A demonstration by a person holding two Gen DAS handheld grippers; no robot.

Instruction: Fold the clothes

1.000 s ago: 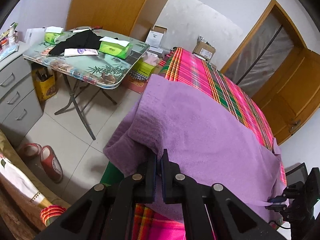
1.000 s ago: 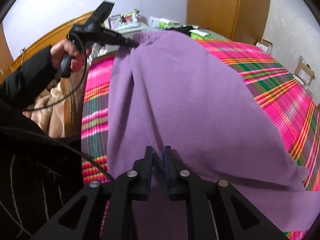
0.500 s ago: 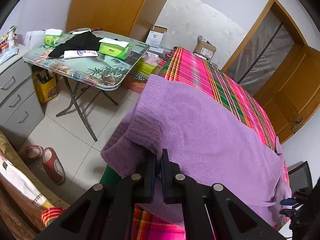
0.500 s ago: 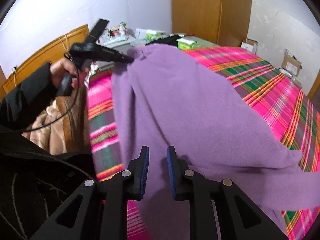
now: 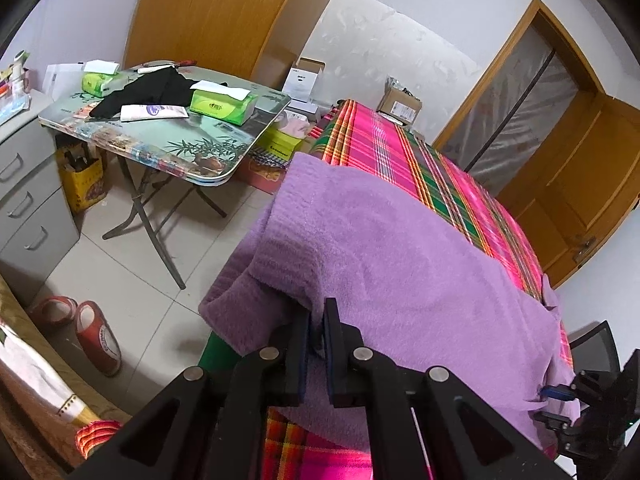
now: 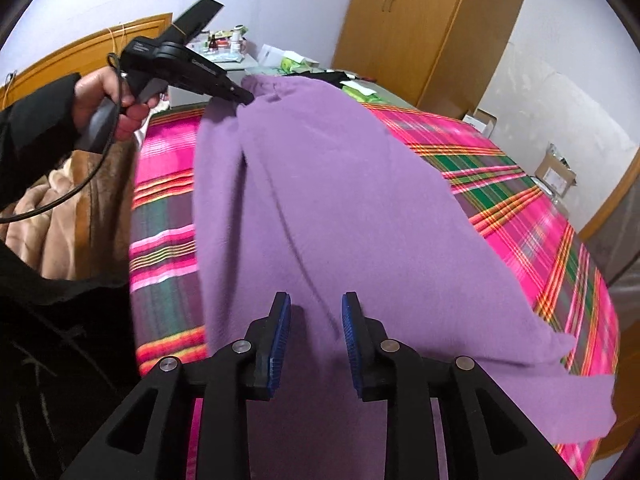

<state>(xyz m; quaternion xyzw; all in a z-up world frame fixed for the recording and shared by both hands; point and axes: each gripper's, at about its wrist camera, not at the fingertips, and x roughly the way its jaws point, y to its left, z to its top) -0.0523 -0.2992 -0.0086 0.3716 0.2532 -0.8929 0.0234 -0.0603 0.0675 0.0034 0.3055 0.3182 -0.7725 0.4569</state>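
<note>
The purple sweater (image 6: 340,208) lies across the plaid bed (image 6: 540,216) (one edge lifted). The left gripper (image 5: 316,320) pinches that edge between its 2 fingers. The right gripper (image 6: 314,320) hovers with fingers spread wide, holding nothing.

The right tongs (image 6: 315,338), clamped on the purple garment (image 6: 340,200) a second ago, have spread wide and let it go; the cloth now lies loose between their blue pads (image 6: 280,332). The garment's raised end, pinched by the left tongs (image 5: 316,350), has swung further over the bed (image 6: 532,216).
</note>
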